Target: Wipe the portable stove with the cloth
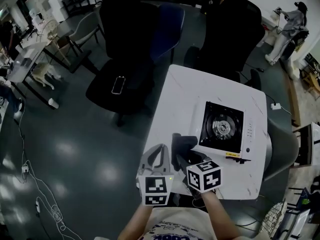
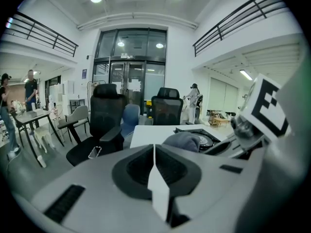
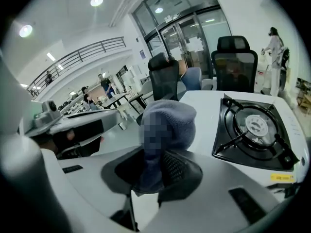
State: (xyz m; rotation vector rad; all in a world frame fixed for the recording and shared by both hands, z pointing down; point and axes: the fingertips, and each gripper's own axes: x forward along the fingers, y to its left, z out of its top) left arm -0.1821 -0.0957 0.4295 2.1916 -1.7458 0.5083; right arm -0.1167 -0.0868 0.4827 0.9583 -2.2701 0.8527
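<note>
Right gripper view: the right gripper has its jaws pinched on the grey-blue cloth, which stands bunched above them. The portable stove sits on the white table, just ahead and to the right of the cloth, apart from it. The left gripper, jaws together on nothing, lies farther from the stove, beyond the cloth. The right gripper is therefore the nearer, and the wipe likely begins at the stove's near left edge.

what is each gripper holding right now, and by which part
The right gripper holds the grey cloth, its fingers pinching the bunched lower end. The left gripper is shut on nothing.
</note>
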